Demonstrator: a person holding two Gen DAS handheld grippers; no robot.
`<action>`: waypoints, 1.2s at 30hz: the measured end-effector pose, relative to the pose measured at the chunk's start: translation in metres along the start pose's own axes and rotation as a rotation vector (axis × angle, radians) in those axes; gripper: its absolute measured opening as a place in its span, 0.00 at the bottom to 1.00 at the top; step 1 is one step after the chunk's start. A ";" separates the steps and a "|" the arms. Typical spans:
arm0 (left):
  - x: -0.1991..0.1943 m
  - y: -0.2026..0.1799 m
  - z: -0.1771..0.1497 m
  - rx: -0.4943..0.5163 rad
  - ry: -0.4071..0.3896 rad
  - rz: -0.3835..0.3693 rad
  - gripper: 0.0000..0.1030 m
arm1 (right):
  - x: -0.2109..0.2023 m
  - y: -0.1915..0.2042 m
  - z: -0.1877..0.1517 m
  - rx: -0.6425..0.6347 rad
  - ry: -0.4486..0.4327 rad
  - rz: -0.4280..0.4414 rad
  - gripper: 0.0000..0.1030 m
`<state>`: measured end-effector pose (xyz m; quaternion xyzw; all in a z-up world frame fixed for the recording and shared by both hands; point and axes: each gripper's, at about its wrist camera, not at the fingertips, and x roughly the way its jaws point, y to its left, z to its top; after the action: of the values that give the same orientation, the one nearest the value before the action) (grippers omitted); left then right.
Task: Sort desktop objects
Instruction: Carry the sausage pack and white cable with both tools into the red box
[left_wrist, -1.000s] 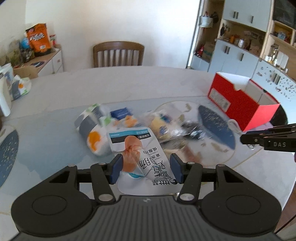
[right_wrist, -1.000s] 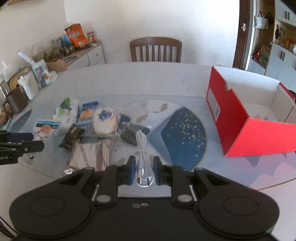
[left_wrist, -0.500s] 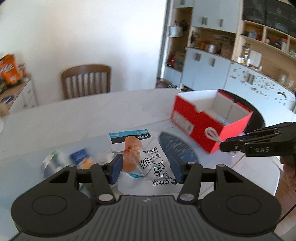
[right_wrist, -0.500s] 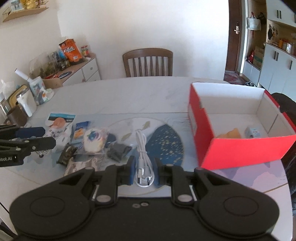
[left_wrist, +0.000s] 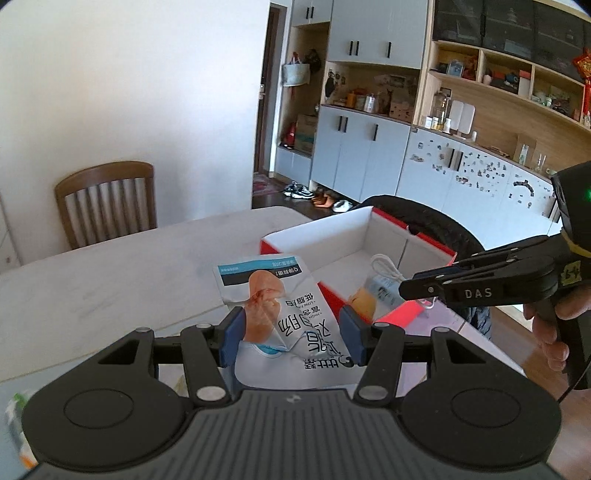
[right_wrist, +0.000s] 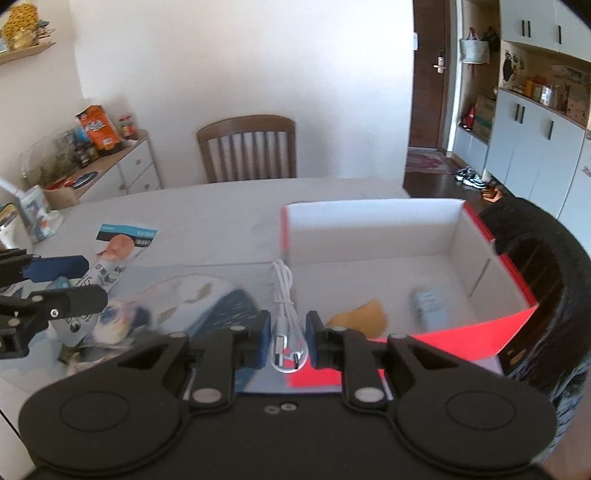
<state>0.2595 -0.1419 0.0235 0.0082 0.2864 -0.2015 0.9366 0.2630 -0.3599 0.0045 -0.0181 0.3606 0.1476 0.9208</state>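
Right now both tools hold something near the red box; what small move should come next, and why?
Probably carry the right tool a little further over the red box and then release: its white USB cable hangs at the box's near wall, not yet inside.

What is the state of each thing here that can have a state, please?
Left gripper: shut on the snack packet, lifted.
Right gripper: shut on the white cable, lifted.
Red box: open, an orange item and a pale packet inside.
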 end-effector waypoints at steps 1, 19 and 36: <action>0.006 -0.005 0.004 0.003 0.002 -0.003 0.53 | 0.003 -0.008 0.003 -0.002 0.000 -0.008 0.19; 0.126 -0.075 0.038 0.115 0.112 -0.032 0.53 | 0.070 -0.107 0.015 -0.013 0.088 -0.088 0.19; 0.216 -0.089 0.041 0.143 0.294 -0.001 0.53 | 0.133 -0.132 0.015 -0.013 0.233 -0.098 0.19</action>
<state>0.4106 -0.3101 -0.0501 0.1044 0.4055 -0.2184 0.8815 0.4032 -0.4501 -0.0829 -0.0587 0.4629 0.1017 0.8786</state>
